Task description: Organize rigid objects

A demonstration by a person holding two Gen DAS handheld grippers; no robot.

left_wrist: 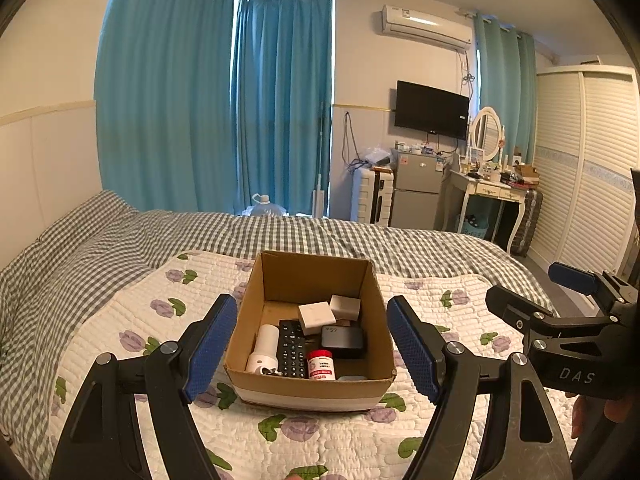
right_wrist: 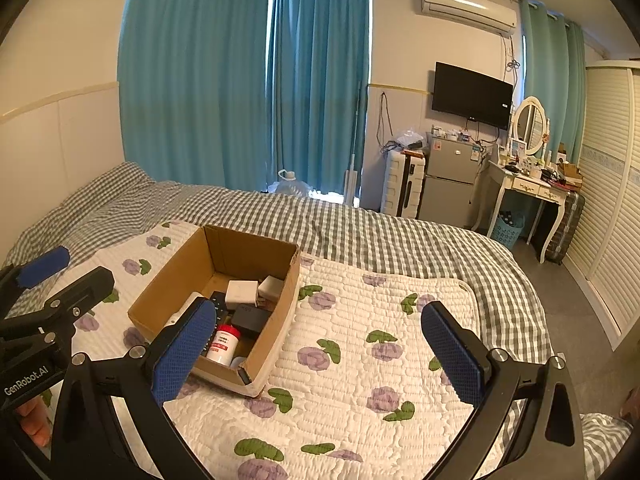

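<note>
We've got both grippers, L (left_wrist: 312,346) & R (right_wrist: 320,354), spread wide, holding nothing; cardboard box (left_wrist: 308,390) looks full, so we'd lift out 1 item slowly.

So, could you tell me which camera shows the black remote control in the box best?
The left wrist view: the remote control lies in full sight inside the cardboard box. In the right wrist view, a gripper finger hides most of it.

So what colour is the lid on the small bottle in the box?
Red lid on the white bottle, clearest in the left wrist view.
</note>
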